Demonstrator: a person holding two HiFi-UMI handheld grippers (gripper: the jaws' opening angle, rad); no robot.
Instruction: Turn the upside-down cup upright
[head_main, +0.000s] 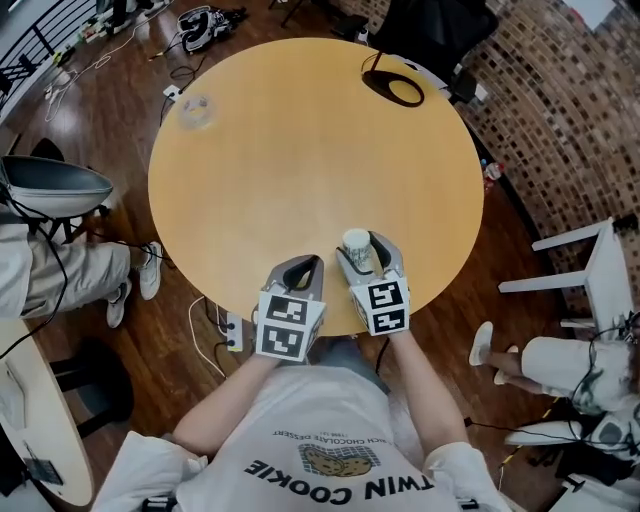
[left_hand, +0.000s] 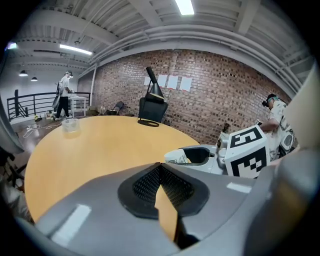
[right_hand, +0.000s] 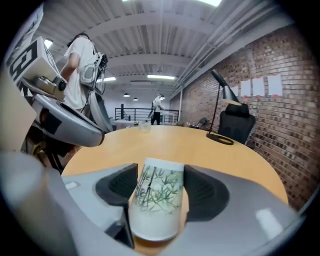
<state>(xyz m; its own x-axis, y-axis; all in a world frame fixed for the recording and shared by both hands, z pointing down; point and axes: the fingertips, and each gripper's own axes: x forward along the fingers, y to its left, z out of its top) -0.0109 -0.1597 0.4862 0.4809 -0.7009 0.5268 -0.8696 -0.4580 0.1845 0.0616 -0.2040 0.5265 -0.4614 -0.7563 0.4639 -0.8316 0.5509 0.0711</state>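
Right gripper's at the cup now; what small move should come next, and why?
Probably a slight lift off the table. The right gripper seems closed on the cup, which stands base-up on its rim and needs clearance before being rolled upright. The left gripper is shut and empty beside it.

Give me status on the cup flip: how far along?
Done: the right gripper is on the cup, with a jaw against each side. In hand: only the grip. The cup is base-up, narrow end on top, apparently resting on the table. Left to do: lift, invert, set down rim-up. The left gripper is shut and empty alongside.
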